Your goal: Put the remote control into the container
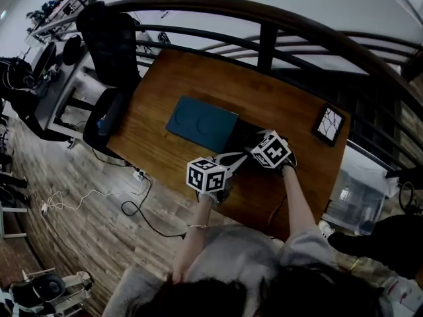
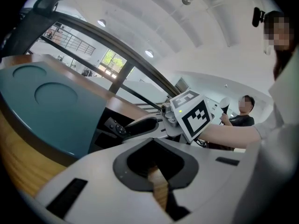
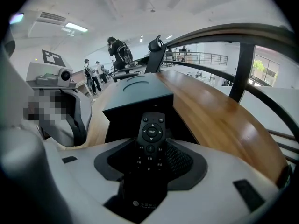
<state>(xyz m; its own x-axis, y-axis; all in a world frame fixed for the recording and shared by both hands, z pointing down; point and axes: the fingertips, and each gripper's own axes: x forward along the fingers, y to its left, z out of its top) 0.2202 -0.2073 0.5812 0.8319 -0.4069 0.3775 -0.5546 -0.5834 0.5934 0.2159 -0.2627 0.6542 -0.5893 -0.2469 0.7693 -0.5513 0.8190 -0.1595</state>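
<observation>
Our left gripper (image 2: 158, 178) is closed up on nothing, sitting beside the teal lid (image 2: 46, 106). The right gripper (image 3: 149, 160) is pinching the remote (image 3: 150, 136), just short of the black box (image 3: 135, 107). Looks like the carry step to us. Next it needs lifting over the box, then letting go.

Left gripper (image 2: 158, 174): jaws nearly together, thin sliver of wooden table (image 2: 18, 171) showing through gap, nothing held. Ahead-left of fingers: teal slab (image 2: 46, 106) with two round recesses, lying flat on table. Straight ahead past fingertips: right gripper (image 2: 135, 125), marker cube (image 2: 195, 115) facing camera, black remote control (image 2: 116, 126) at its jaws. Far right beyond fingers: seated person (image 2: 243, 112).
</observation>
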